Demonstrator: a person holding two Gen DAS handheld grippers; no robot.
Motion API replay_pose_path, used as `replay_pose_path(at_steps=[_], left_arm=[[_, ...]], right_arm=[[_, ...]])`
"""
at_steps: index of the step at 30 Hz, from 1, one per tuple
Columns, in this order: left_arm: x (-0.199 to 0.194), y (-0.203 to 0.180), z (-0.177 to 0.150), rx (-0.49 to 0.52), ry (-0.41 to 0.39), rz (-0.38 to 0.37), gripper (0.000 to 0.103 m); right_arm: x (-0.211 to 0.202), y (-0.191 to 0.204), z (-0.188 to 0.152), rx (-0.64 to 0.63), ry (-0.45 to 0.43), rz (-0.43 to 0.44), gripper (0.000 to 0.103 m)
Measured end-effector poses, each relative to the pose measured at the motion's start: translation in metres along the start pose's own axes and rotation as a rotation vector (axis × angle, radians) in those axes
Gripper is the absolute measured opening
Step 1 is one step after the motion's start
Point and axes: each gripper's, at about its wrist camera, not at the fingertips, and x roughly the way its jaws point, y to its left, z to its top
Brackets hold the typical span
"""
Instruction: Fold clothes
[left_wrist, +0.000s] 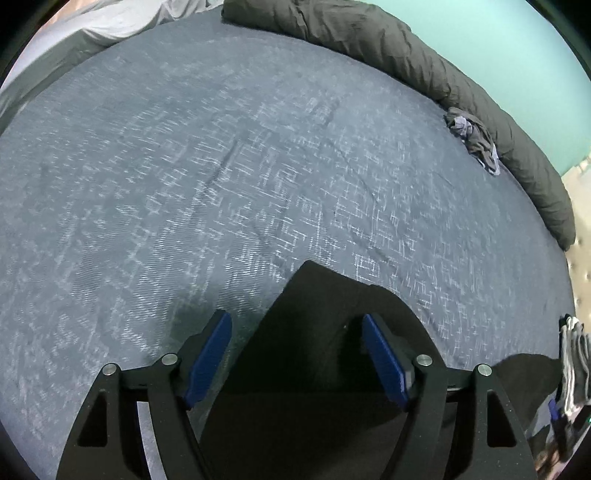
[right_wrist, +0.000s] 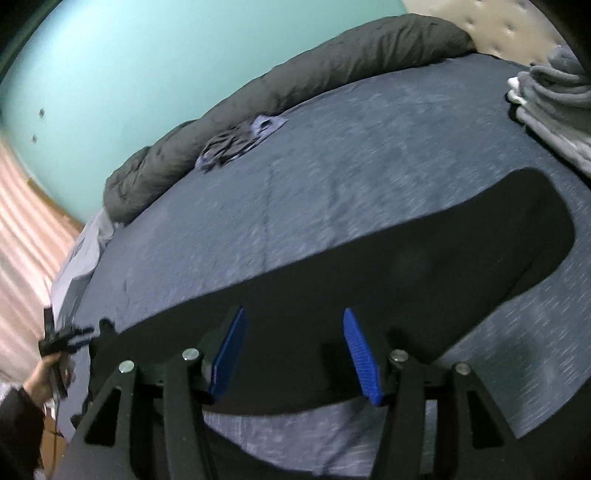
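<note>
On the left, the left gripper (left_wrist: 297, 354) hangs over the bed (left_wrist: 184, 166) with its jaws spread wide and nothing between them. Right under it lies a black garment (left_wrist: 321, 332). One corner of the cloth pokes out past the blue pads (left_wrist: 208, 358).

In the right wrist view, the black garment (right_wrist: 369, 258) is a long dark shape lying flat across the blue bed cover. It runs from the person's hand (right_wrist: 40, 376) at the left edge to a rounded end near the right side. The right gripper (right_wrist: 293, 354) sits just above it, jaws spread too, pinching nothing.

The cloth looks soft, thin and light. It will bend and flop, and it will not break. I think a corner or an edge is the best spot to pinch, so only one layer lifts up.

Further back, a small crumpled garment (right_wrist: 236, 144) lies against the rolled grey duvet (right_wrist: 295, 81). At the far right is a pile of folded grey clothes (right_wrist: 554, 99).

There are no boxes or baskets to see. Everything just lies on the bed.
</note>
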Motion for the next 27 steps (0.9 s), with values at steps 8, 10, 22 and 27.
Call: replay_pose_path(at_steps=[8, 10, 22, 27], left_arm=[[0.011, -0.011, -0.004, 0.046, 0.016, -0.028, 0.050], [0.006, -0.017, -0.005, 0.075, 0.011, -0.027, 0.034], [-0.065, -0.016, 0.002, 0.090, -0.143, 0.016, 0.003], [-0.094, -0.016, 0.014, 0.067, -0.232, 0.026, 0.003]], right_arm=[[0.020, 0.031, -0.047, -0.016, 0.005, 0.106, 0.060], [0.026, 0.038, -0.059, -0.020, 0.006, 0.132, 0.060], [0.021, 0.039, -0.068, 0.008, -0.006, 0.159, 0.060], [0.018, 0.042, -0.068, 0.008, -0.015, 0.169, 0.060]])
